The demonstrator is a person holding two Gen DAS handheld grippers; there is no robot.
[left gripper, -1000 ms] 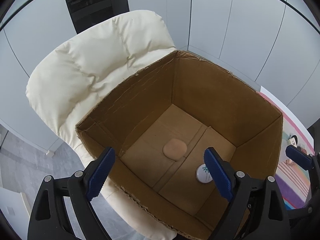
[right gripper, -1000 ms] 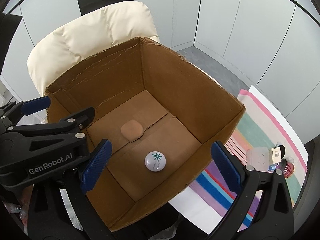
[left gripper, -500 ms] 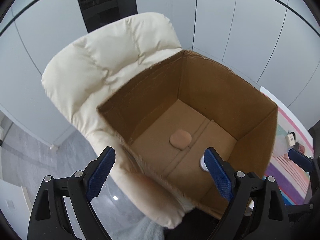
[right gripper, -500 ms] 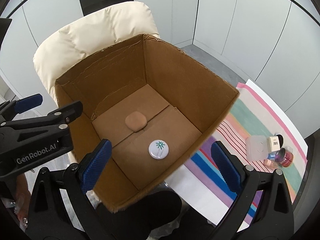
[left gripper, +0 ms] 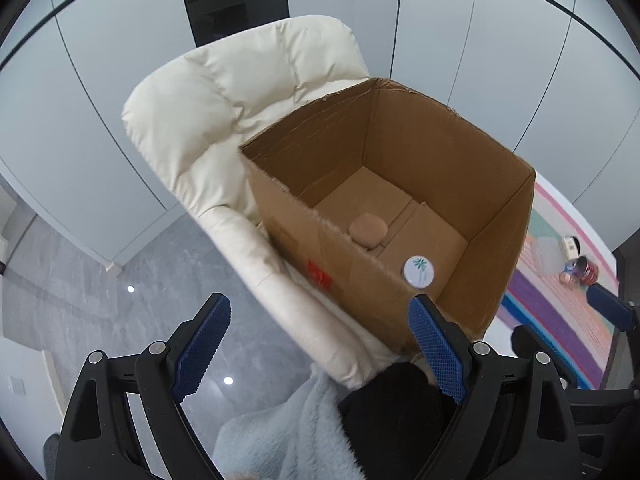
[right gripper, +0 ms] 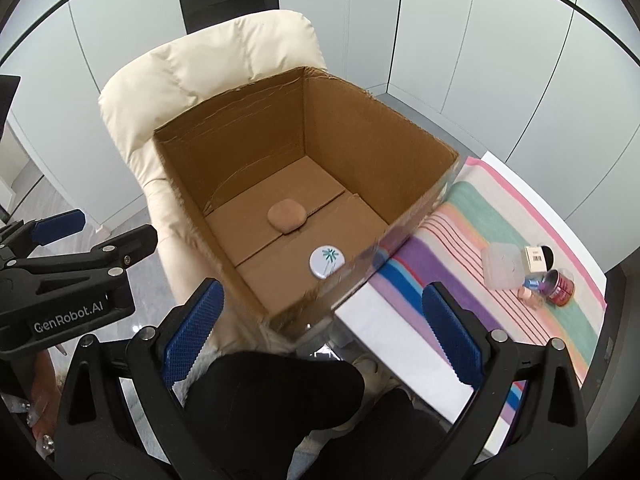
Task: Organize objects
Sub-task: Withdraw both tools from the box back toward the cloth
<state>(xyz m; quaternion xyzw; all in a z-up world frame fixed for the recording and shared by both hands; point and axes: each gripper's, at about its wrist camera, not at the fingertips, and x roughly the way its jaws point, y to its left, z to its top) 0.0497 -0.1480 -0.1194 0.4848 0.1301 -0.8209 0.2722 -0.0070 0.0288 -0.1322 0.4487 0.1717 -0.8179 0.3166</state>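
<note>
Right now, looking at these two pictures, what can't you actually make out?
- Small items beside the red can on the striped cloth: too small, both views.
- Brown cardboard box near corner: hidden by left fingers, left view.
- Box's right edge: blurred, right view.
- Cream padded chair seat: covered by the box.

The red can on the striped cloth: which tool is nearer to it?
Right. The right tool hangs open near the box corner beside the striped cloth holding the red can; the left tool sits farther, over the chair edge.
</note>
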